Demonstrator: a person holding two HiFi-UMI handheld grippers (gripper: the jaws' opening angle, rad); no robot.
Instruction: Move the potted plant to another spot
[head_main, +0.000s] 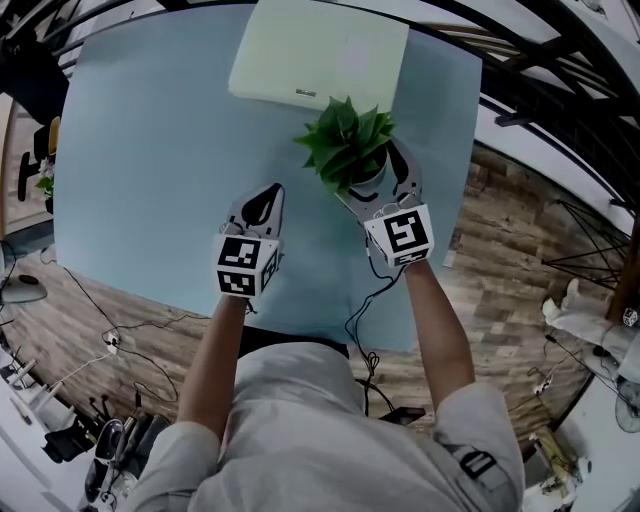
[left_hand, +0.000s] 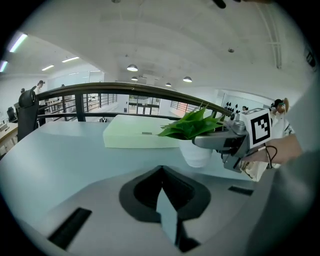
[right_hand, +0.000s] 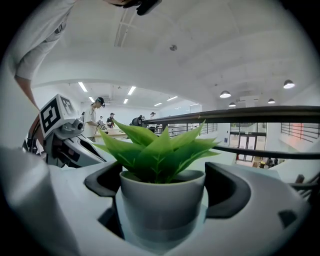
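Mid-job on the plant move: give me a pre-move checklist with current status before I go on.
1. Right hand-held gripper jaws meet both sides of the small white pot of the green leafy plant: ok.
2. Grip firm enough to lift: cannot tell.
3. Left hand-held gripper shut, empty, apart from the pot: ok.
4. Bare room on the light blue table, left of the plant: ok.
5. Way ahead free: not ok, a pale green flat rectangular box lies just behind the plant.
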